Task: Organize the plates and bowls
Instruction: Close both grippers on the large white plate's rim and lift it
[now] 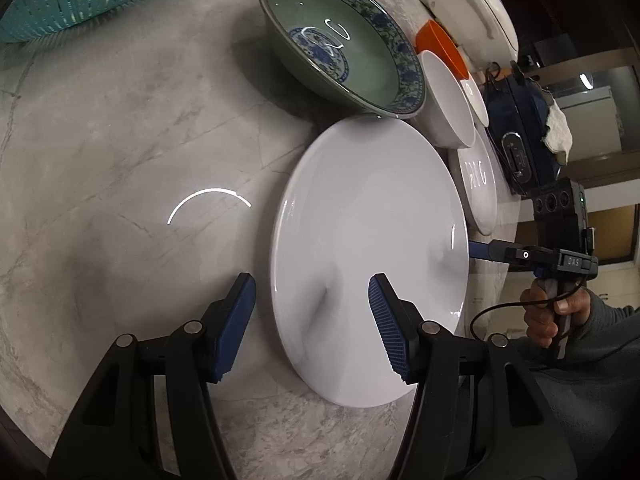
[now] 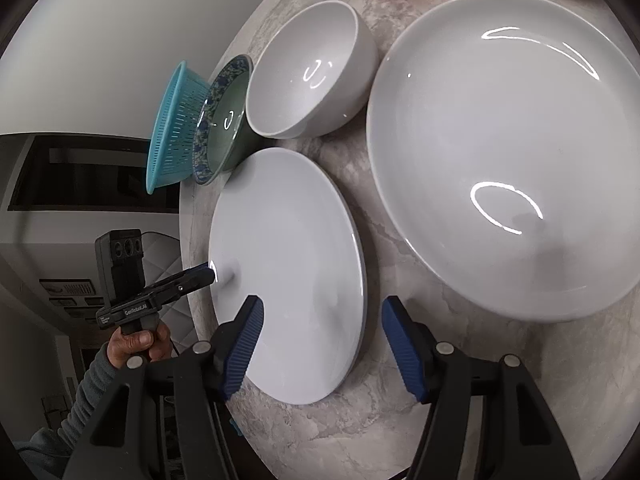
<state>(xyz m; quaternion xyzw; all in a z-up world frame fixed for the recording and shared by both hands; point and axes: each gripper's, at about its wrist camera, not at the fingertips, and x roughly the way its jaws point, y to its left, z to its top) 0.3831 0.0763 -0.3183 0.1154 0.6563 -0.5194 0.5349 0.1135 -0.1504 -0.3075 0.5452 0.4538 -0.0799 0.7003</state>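
Left gripper [image 1: 312, 322]: blue ribbed pads stand apart and straddle the near left rim of the flat white glazed plate [image 1: 370, 260]; neither pad presses on it, nothing is held.
Right gripper [image 2: 322, 346]: jaws part-open across the plate's [image 2: 288, 276] opposite rim, one pad over the plate face, the other over the grey marbled stone counter [image 2: 340, 436]; no contact that I can see.
Plate position: flat on the counter, near its edge, between the two grippers.
Handling: glazed ceramic, stiff, slick and breakable, probably fairly heavy for its thinness; I judge the raised rim the only place to take hold, from both sides at once, since a single pinch may let it tip or slide.
Hand pose: each hand [image 1: 554, 314] grips a pistol handle, with the grippers angled down toward the plate from opposite sides.
Beyond: a deep white ceramic bowl [image 2: 308, 76] just past the plate, a large shallow white dish [image 2: 504, 152] beside it.
Farther: a green bowl with blue patterned rim [image 1: 344, 40], an orange bowl [image 1: 440, 46], a teal slotted plastic colander [image 2: 176, 128].
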